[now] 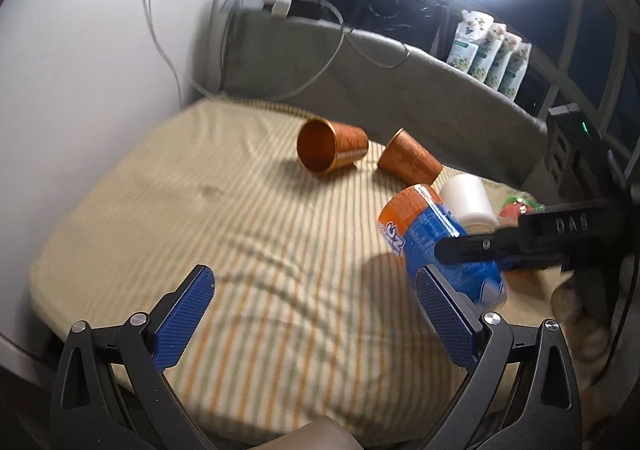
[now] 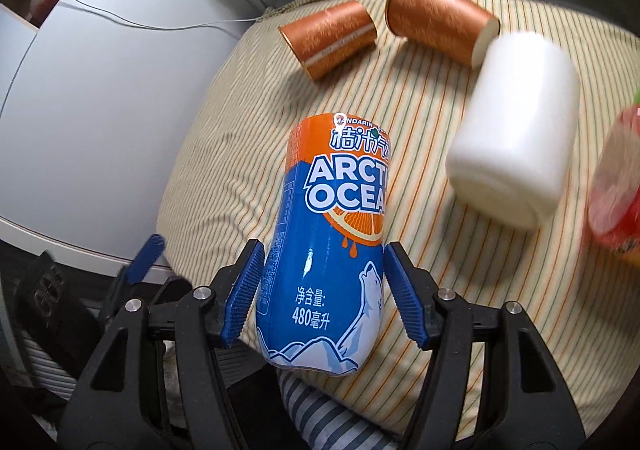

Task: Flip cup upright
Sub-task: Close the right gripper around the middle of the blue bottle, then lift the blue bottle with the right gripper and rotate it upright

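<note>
Right gripper [image 2: 320,290]: lower centre of its view, ribbed blue fingers [image 2: 244,294] clamped on the lower body of a blue-and-orange bottle [image 2: 336,218].
Left gripper [image 1: 314,314]: bottom of its view, fingers wide apart, empty, above the striped bed cover [image 1: 200,234].
Two copper-coloured cups [image 2: 330,38] [image 2: 440,24]: textured, tapered, lying on their sides near the cover's far edge, just apart.
White jar [image 2: 516,122]: smooth, blurred.
Red item [image 2: 616,186]: cut off at right edge, unidentifiable.
</note>
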Demonstrator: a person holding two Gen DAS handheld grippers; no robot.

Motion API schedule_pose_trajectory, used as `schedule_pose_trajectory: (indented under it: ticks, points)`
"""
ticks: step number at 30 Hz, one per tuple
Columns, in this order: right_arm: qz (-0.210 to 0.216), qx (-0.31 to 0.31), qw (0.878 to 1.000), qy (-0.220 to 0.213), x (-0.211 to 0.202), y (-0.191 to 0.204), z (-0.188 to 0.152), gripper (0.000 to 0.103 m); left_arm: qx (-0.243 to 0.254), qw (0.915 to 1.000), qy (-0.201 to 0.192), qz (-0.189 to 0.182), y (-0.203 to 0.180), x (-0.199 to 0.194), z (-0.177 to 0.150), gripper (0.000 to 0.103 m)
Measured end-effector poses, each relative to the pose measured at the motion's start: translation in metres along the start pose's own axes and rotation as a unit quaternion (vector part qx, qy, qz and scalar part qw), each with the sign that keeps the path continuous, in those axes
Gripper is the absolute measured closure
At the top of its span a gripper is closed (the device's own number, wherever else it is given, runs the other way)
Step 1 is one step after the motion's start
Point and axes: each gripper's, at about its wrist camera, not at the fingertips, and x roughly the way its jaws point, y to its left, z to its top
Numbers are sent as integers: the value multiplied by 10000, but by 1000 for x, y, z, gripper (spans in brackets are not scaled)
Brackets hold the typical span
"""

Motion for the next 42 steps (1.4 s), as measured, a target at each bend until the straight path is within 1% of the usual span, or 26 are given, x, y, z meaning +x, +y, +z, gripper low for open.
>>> schedule_pose_trajectory:
  ticks: [4,6,8,14,17,22,31,36,37,38,39,42]
  points:
    - [41,28,9999,110,8,-1,-7,38,-148,9998,93,-134,3,1,0,3]
    - [62,18,9999,147,13,1,-4,38,-188,9995,145,-229,4,0,1,4]
    - [24,-37,9999,134,16,5,-4,38,-219,9991,190,-304,3,0,2,4]
    - [-45,-176,9997,136,23,11,-5,35,-214,9989,202,-356,-2,3,7,5]
    - [-114,-189,9997,53,18,10,-8,33,-291,9981,295,-448,0,6,10,5]
    - [-66,-250,9994,-250,-6,4,-11,30,-290,9978,364,-466,-3,9,12,5]
    - [-406,-551,9930,-966,-54,-1,-21,29,-95,9977,439,-515,-17,12,18,6]
    - [-808,-771,9829,-1463,-84,-2,-32,29,-55,9965,573,-613,-23,18,21,6]
    - [-856,-792,9811,-1543,-90,-3,-34,27,-51,9957,635,-671,-24,21,22,6]
    - [-909,-810,9790,-1636,-96,-5,-37,25,-64,9951,681,-716,-25,22,22,7]
    - [-965,-819,9769,-1719,-101,-6,-39,24,-98,9939,766,-791,-26,25,23,10]
    - [-1164,-841,9698,-1972,-116,-10,-50,24,-179,9906,968,-952,-28,33,24,11]
